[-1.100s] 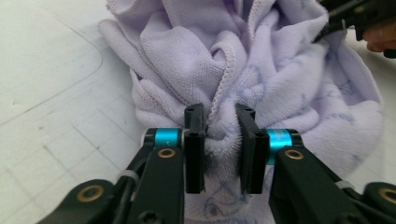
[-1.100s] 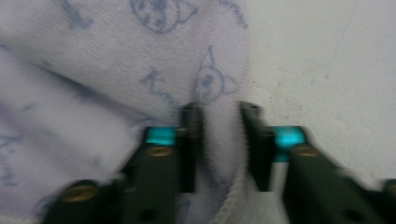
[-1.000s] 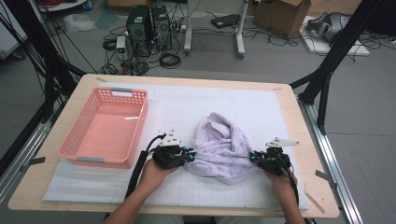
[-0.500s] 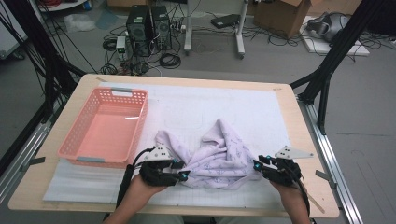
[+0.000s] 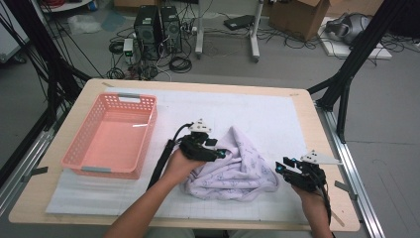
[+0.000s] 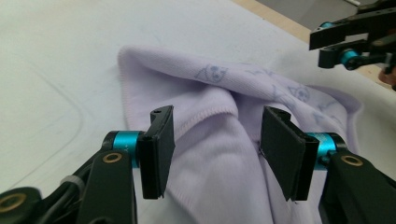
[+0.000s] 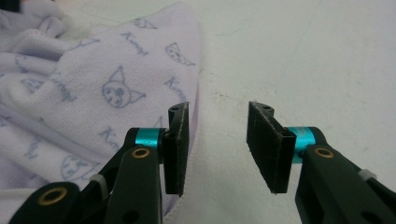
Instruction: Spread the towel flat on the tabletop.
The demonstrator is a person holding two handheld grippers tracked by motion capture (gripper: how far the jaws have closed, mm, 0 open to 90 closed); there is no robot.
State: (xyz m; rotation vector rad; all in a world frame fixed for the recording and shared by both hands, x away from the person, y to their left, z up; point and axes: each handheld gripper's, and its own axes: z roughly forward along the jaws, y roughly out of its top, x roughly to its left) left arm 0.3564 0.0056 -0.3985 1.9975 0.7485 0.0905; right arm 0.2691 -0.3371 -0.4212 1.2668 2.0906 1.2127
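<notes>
A lilac towel printed with cat faces lies crumpled on the white mat, near the table's front. My left gripper hovers over the towel's left fold, open, with a ridge of the towel under the gap between its jaws. To the towel's right, my right gripper is open just off the cloth's edge. In the right gripper view the towel lies left of the jaws, and bare mat shows between them. The right gripper also appears far off in the left gripper view.
A pink plastic basket stands empty on the left of the table. The white mat covers most of the wooden table. Black frame legs, cables and computer towers stand on the floor beyond.
Both grippers have let go of the towel and opened. The left moved up and right over the cloth. The towel has dropped into a heap.
</notes>
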